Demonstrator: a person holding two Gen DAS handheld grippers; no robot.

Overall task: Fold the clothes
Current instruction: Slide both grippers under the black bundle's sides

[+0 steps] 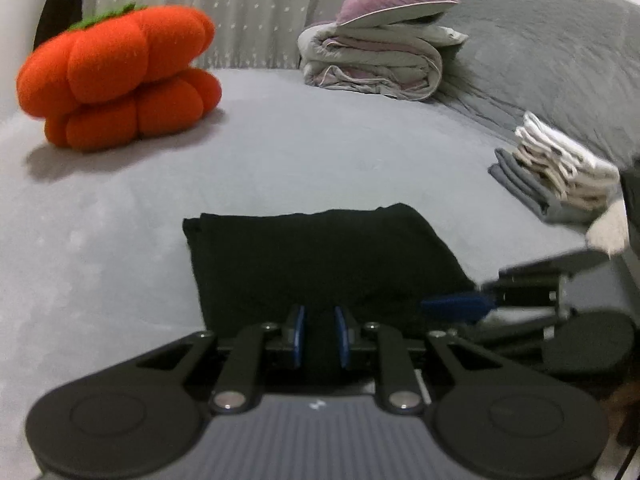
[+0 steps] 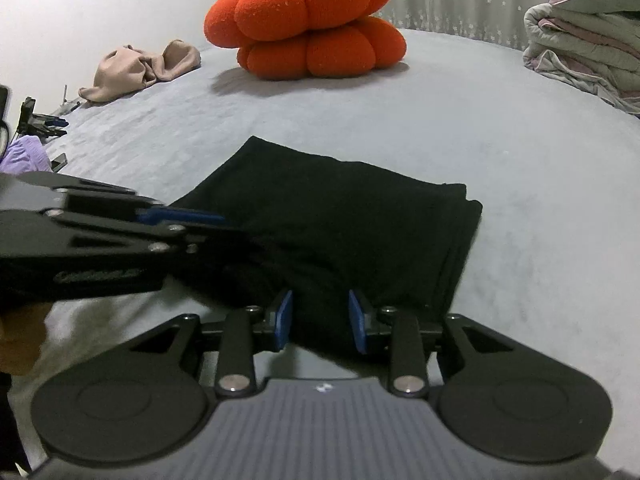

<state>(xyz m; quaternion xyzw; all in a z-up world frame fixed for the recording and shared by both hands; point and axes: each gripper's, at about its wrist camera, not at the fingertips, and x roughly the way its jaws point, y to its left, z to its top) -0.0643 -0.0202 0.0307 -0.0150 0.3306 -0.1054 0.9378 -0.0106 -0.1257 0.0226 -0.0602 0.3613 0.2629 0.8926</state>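
A black garment [image 1: 320,256] [image 2: 340,208] lies folded into a thick rectangle on the grey bed sheet [image 1: 280,152]. My left gripper [image 1: 320,336] holds its near edge, with black cloth filling the narrow gap between the blue pads. My right gripper [image 2: 320,320] is at the same near edge further right, its pads closed on a thicker bunch of the cloth. In the left wrist view, a right gripper fingertip [image 1: 456,306] shows at the garment's right corner. The left gripper's fingers [image 2: 188,216] enter the right wrist view from the left, and the cloth is bunched up beside them.
An orange pumpkin cushion [image 1: 120,76] [image 2: 308,20] sits at the back of the bed. A folded quilt with a purple pillow [image 1: 376,60] and a grey blanket [image 1: 540,52] lie far right. A stack of folded clothes [image 1: 560,172] is on the right, a crumpled beige garment [image 2: 140,68] far left.
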